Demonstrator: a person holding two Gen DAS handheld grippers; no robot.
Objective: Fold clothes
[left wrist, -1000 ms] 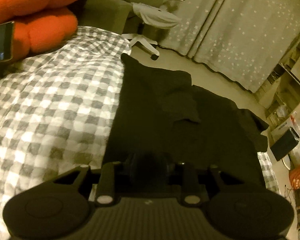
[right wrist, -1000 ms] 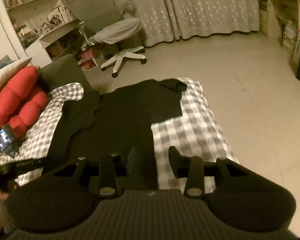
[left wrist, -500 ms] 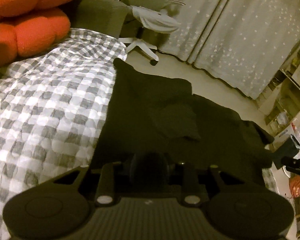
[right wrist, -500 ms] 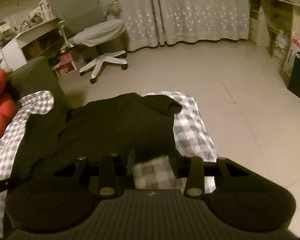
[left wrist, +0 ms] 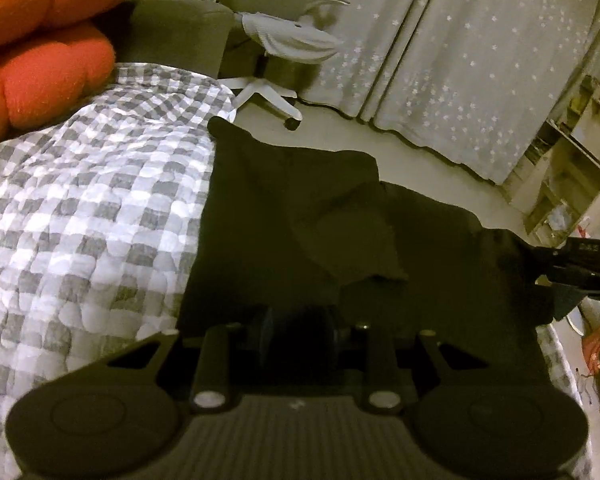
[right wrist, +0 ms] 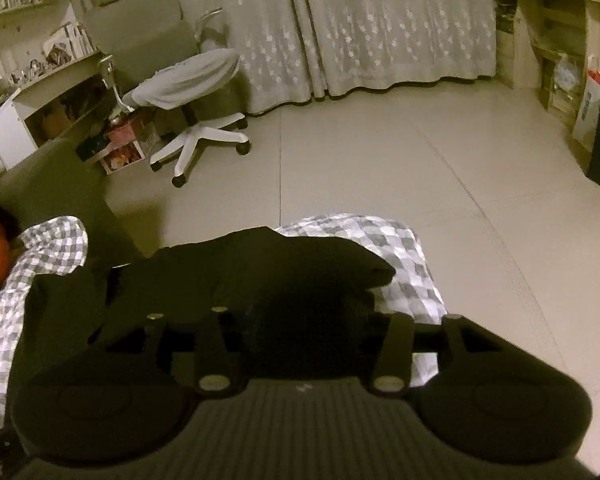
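Your left gripper [left wrist: 300,320] sits low over a black garment [left wrist: 292,220], its fingertips lost against the dark cloth, so you cannot tell whether they are apart or pinched on the fabric. Your right gripper [right wrist: 306,320] is just as hard to read: black fabric fills the space between its fingers, and whether they are clamped on it cannot be made out.

The black garment [right wrist: 260,272] lies spread on a grey-and-white checked quilt [left wrist: 92,216]. From the left wrist view, it covers the right half of the quilt, with a folded flap lying on top near its middle. Its far edge reaches the quilt's border by the floor. At the right edge of that view, the dark body of your other gripper pokes in, touching the garment's side.

An orange cushion [left wrist: 40,48] rests at the quilt's upper left. Beyond are a white-based office chair [right wrist: 188,92], starry curtains [right wrist: 380,20] and a pale tiled floor [right wrist: 420,160].
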